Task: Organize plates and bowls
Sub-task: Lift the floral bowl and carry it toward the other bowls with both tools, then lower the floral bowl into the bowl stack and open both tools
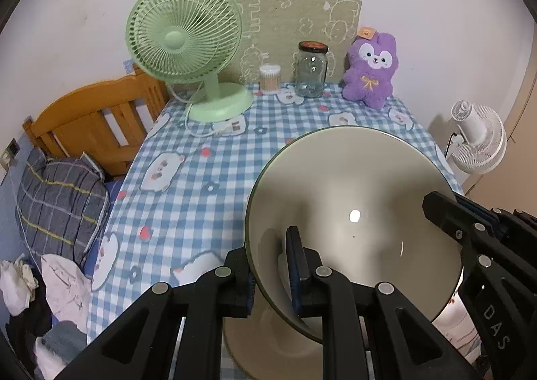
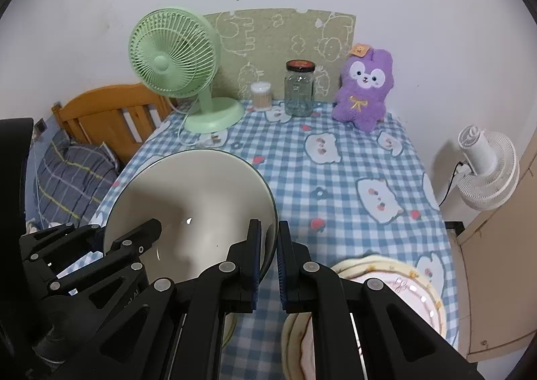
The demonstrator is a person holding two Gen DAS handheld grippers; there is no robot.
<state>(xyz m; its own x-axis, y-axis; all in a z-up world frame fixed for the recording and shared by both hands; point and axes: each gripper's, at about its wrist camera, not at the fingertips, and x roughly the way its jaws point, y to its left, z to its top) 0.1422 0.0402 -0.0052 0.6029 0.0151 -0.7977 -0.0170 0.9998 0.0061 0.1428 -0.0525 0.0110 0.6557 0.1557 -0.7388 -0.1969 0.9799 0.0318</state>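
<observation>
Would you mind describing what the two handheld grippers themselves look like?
Both the left gripper and right gripper are matte black plastic, built from skeletal linkage bars with triangular cutouts and round silver pivot pins. Each finger carries a dark blue ribbed pad. Pale lettering marks the bodies. No cables, hands or sleeves show.

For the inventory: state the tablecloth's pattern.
Blue-and-white checks with white bear faces on the tablecloth; clearest in the right wrist view.
</observation>
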